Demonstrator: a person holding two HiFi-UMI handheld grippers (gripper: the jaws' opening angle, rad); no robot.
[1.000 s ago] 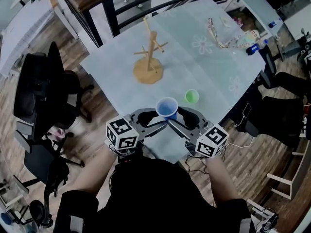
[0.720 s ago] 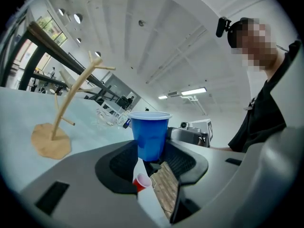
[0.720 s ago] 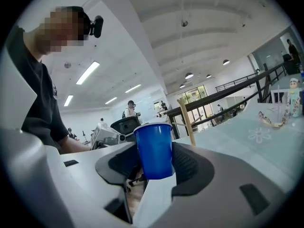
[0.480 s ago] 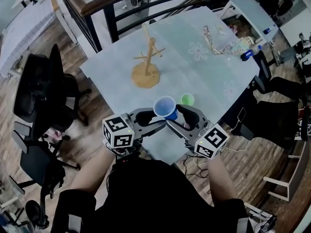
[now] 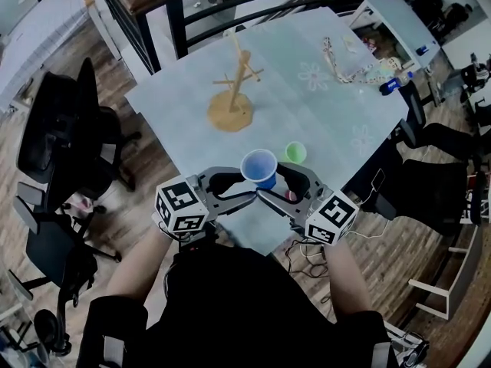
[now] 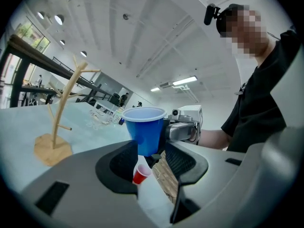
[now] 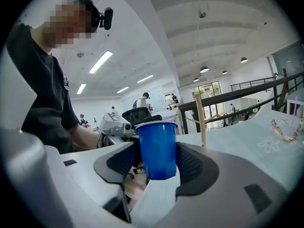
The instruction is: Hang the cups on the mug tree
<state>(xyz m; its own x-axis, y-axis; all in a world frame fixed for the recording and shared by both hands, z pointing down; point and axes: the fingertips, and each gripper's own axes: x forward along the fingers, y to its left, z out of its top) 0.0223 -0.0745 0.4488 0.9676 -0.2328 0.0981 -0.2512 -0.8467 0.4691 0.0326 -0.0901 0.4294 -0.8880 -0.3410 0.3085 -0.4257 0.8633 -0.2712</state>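
A blue cup point(image 5: 259, 167) hangs upright above the table's near edge, between my two grippers, which face each other. My left gripper point(image 5: 247, 187) is shut on its lower part point(image 6: 145, 133). My right gripper point(image 5: 275, 186) has just been opening its jaws. The cup point(image 7: 157, 148) still stands between them, with the pads close beside its sides but not squeezing it. The wooden mug tree point(image 5: 230, 106) stands bare at the table's far left. A small green cup point(image 5: 295, 152) sits on the table behind the blue one. A little red cup point(image 6: 141, 174) shows below the left jaws.
The pale table point(image 5: 330, 106) carries a string of beads point(image 5: 349, 67) and small items at its far right corner. Black office chairs point(image 5: 61, 136) stand to the left and a dark chair point(image 5: 445, 175) to the right. A black railing point(image 5: 192, 6) runs behind the table.
Both grippers and the blue cup between them have risen a little and drifted slightly left. The mug tree and green cup stay put.
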